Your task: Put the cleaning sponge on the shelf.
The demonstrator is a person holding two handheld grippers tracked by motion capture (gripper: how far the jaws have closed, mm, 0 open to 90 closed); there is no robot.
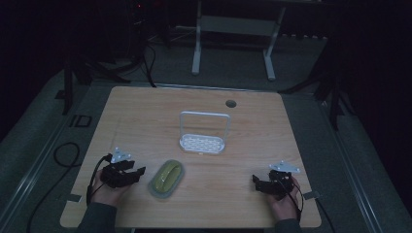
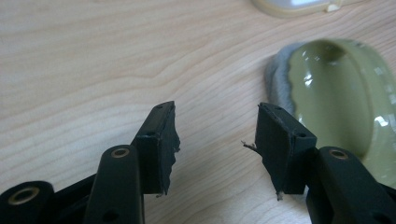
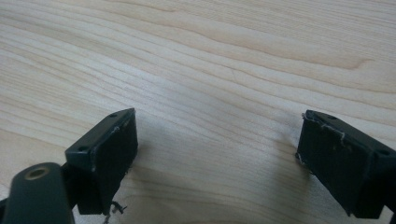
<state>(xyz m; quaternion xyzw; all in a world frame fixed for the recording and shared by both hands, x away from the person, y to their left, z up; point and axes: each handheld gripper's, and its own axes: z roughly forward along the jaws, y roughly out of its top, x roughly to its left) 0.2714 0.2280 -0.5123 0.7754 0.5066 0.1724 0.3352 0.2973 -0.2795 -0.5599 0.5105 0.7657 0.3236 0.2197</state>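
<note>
The left gripper (image 1: 138, 173) rests with jaws apart and empty just beside the green dish (image 1: 166, 177) at the table's (image 1: 145, 116) near edge; the right gripper (image 1: 257, 183), also apart, sits well away. The glossy rim could slip from the pads or skid toward the white rack (image 1: 203, 133)

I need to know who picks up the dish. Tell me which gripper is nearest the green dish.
The left gripper: it sits right beside the green dish, jaws open, while the right gripper rests far off near the table's other edge.

Left tool (image 1: 138, 173) agape, right tool (image 1: 256, 181) agape
</note>
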